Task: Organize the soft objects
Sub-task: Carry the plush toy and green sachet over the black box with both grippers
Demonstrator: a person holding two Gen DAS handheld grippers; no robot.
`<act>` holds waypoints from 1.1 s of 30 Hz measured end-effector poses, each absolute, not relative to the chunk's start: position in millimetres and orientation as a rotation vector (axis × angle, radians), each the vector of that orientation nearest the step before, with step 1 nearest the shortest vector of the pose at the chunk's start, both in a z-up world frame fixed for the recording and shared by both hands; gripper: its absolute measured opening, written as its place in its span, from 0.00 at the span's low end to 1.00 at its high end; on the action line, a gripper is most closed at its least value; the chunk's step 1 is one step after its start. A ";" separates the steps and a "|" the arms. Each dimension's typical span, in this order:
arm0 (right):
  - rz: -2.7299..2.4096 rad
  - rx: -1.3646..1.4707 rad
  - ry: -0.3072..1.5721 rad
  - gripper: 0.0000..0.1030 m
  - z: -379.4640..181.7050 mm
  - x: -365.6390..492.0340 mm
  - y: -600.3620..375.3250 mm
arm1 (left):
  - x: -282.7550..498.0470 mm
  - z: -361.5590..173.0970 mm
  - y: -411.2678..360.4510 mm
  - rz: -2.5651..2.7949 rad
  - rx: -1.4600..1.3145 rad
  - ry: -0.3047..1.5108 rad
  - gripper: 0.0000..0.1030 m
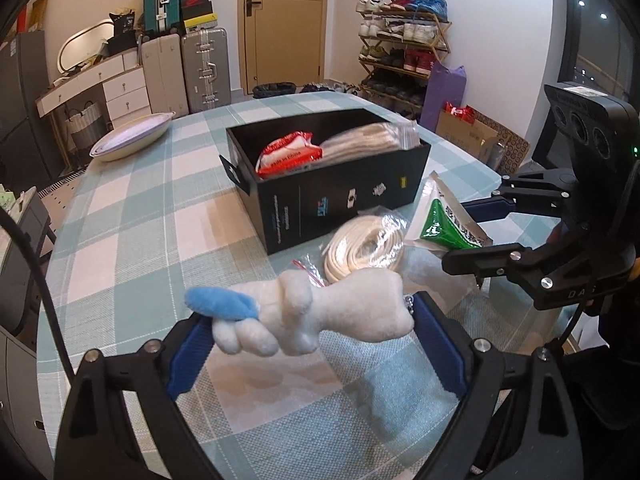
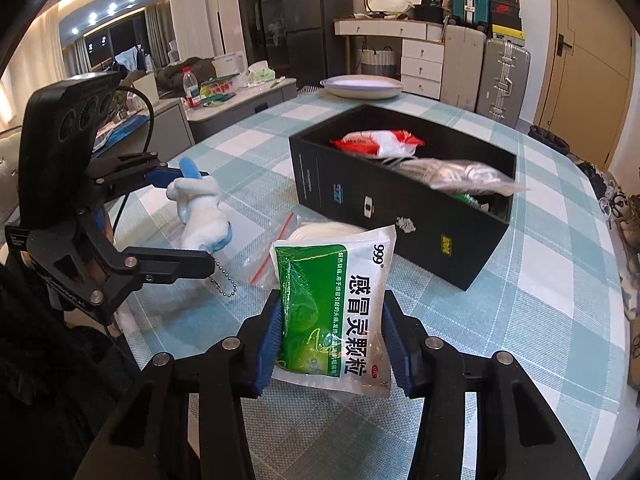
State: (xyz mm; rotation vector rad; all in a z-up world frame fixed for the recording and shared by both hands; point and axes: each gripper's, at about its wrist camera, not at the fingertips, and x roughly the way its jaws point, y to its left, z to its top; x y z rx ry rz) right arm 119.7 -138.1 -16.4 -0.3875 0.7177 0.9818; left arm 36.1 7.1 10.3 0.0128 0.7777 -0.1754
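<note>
A: Where were the soft things relative to the black box (image 1: pixel 332 184)?

B: Both in front of it, off the table. The left gripper (image 1: pixel 316 344) was closed across the plush toy (image 1: pixel 320 312), light and squashy, gripped mid-body. The right gripper (image 2: pixel 330 344) pinched the green sachet (image 2: pixel 332 300) at its lower part.

A: Slippery?

B: Probably; glossy film, limp, best held near an edge seam.

box (image 1: pixel 344 200) mid table (image 1: pixel 132 216), dish (image 1: pixel 132 140) behind
</note>
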 end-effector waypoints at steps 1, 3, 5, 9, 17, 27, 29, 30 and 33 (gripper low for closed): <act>0.976 -0.384 0.711 0.46 -13.6 119.5 -139.1 | 36.5 12.1 7.9 -0.170 0.011 0.772 0.90; 0.968 -0.372 0.698 0.46 -8.5 119.9 -141.8 | 38.3 16.8 9.5 -0.160 0.007 0.757 0.90; 0.961 -0.356 0.686 0.46 -3.9 121.1 -145.5 | 39.8 23.1 9.9 -0.150 0.005 0.741 0.90; 0.952 -0.324 0.663 0.46 6.8 122.3 -151.0 | 45.9 35.9 9.1 -0.135 0.013 0.706 0.90; 0.933 -0.262 0.627 0.46 25.2 129.5 -157.9 | 61.0 56.1 1.5 -0.130 0.031 0.654 0.90; 0.885 -0.241 0.597 0.46 46.8 146.0 -156.1 | 84.2 68.5 -3.5 -0.115 0.052 0.622 0.90; 0.876 -0.237 0.592 0.46 50.5 149.7 -155.5 | 88.6 69.4 -4.0 -0.107 0.049 0.620 0.90; 0.872 -0.234 0.591 0.46 51.9 151.4 -155.3 | 91.5 69.7 -3.4 -0.106 0.043 0.621 0.90; 0.856 -0.222 0.587 0.46 55.1 157.0 -154.3 | 99.0 69.3 -2.1 -0.099 0.030 0.621 0.90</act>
